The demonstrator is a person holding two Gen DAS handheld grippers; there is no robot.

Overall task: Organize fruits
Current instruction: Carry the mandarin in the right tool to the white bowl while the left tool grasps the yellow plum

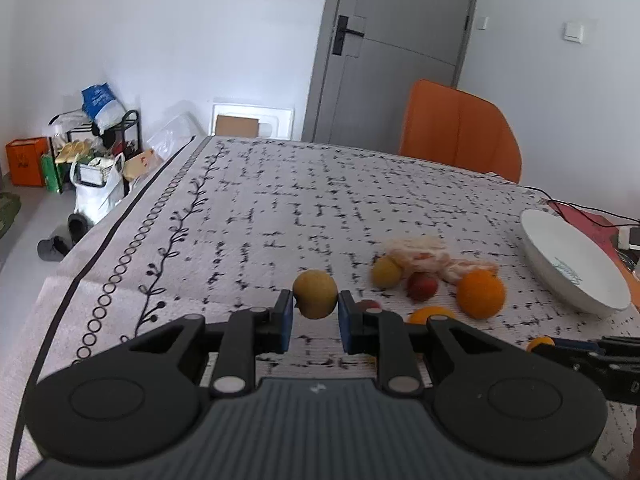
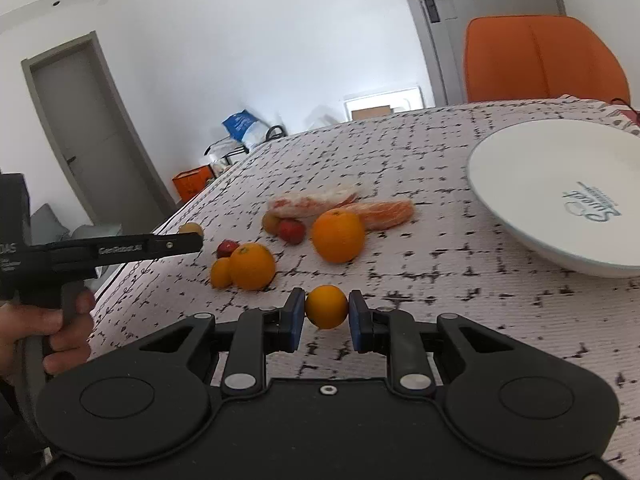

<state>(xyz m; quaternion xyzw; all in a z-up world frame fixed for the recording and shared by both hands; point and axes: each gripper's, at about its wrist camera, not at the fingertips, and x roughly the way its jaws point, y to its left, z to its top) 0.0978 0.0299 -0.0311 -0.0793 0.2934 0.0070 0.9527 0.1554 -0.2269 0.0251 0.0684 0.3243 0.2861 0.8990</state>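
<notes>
Left gripper (image 1: 315, 316): clenched on a yellowish fruit (image 1: 315, 293), blue pads pressing both its sides, fruit sticking out past the fingertips above the cloth.
Right gripper (image 2: 326, 314): clenched on a small orange (image 2: 327, 306), pinched between the blue pads at the very tips.
Hand (image 2: 52, 328): wrapped round the left gripper's handle, seen at the left edge of the right wrist view.
Loose fruit pile: ahead and left of the right gripper; two oranges touching side by side (image 2: 253, 266), a small red fruit (image 2: 226, 248) just behind them, a larger orange (image 2: 338, 235) further ahead.
Further back: a red fruit (image 2: 291, 231) beside a small yellow one (image 2: 271, 223), both against peeled citrus pieces (image 2: 384, 213).
Plate (image 2: 520, 200): white, empty-looking inside apart from printed lettering, ahead and right of the right gripper, well apart from the pile.
From the left gripper: pile ahead and to the right, plate beyond it at far right.
Tablecloth (image 1: 248, 216): pale with black dashes, under everything.
Chair (image 1: 460, 132): orange, at the table's far edge.
</notes>
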